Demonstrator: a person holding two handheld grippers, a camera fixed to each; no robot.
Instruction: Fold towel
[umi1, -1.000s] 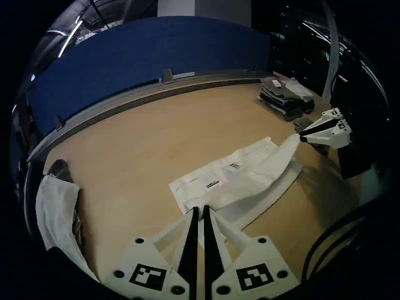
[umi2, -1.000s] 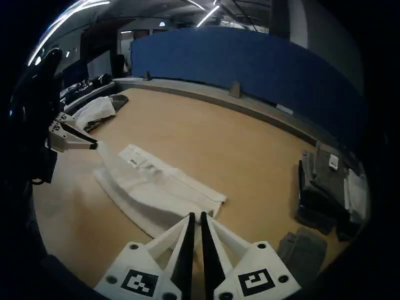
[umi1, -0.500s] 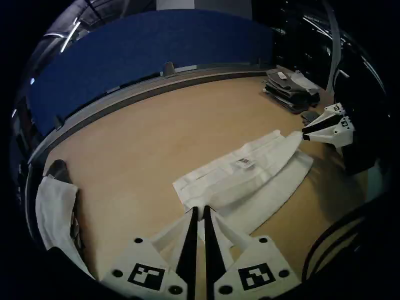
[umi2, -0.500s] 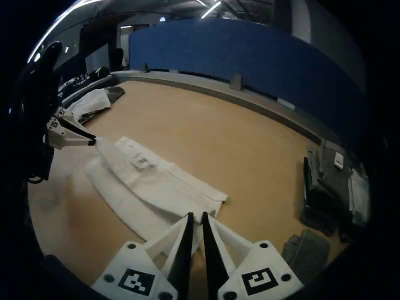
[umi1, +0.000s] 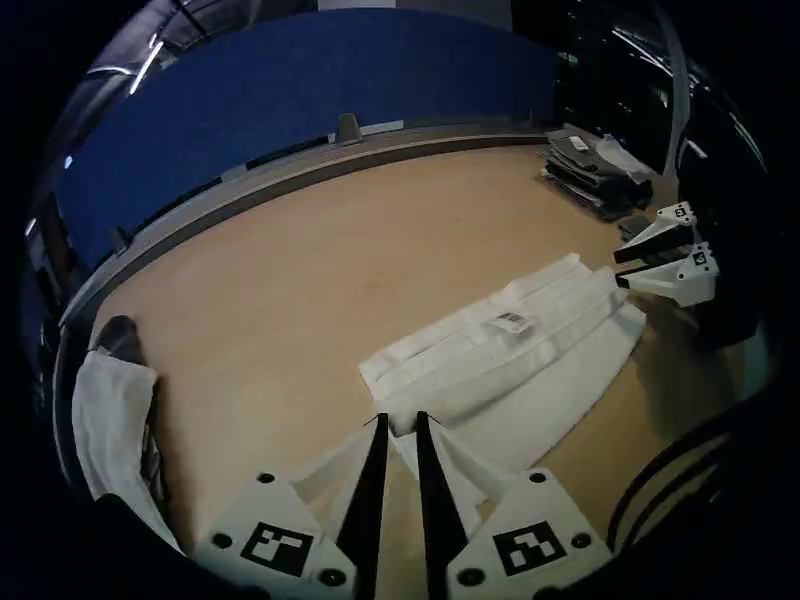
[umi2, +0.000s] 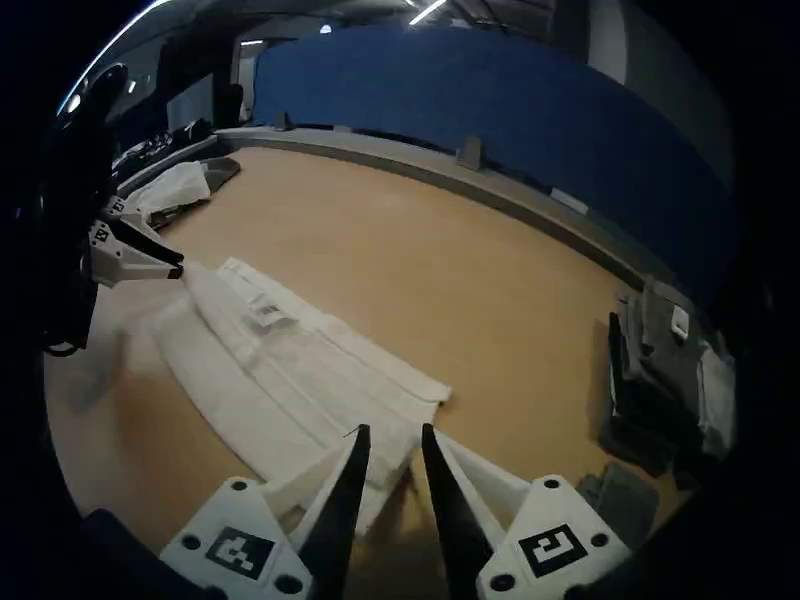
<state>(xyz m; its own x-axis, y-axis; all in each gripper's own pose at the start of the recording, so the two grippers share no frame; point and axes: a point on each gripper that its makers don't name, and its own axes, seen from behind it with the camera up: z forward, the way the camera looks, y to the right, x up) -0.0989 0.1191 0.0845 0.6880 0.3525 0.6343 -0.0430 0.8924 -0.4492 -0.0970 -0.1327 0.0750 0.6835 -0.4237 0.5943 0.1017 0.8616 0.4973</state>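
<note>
While the long white folded cloth towel lies flat on the tan wooden table, each short end sits just before a gripper. The left hand-held gripper is parted narrowly and the right hand-held gripper a little wider, neither pinching the cloth.

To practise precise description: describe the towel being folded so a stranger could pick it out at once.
Find the wooden table in front of the blue partition. Near its front edge lies a long white towel, spread flat in layers. Unlike the grey stack and the bunched white cloth, it shows a small label.
</note>
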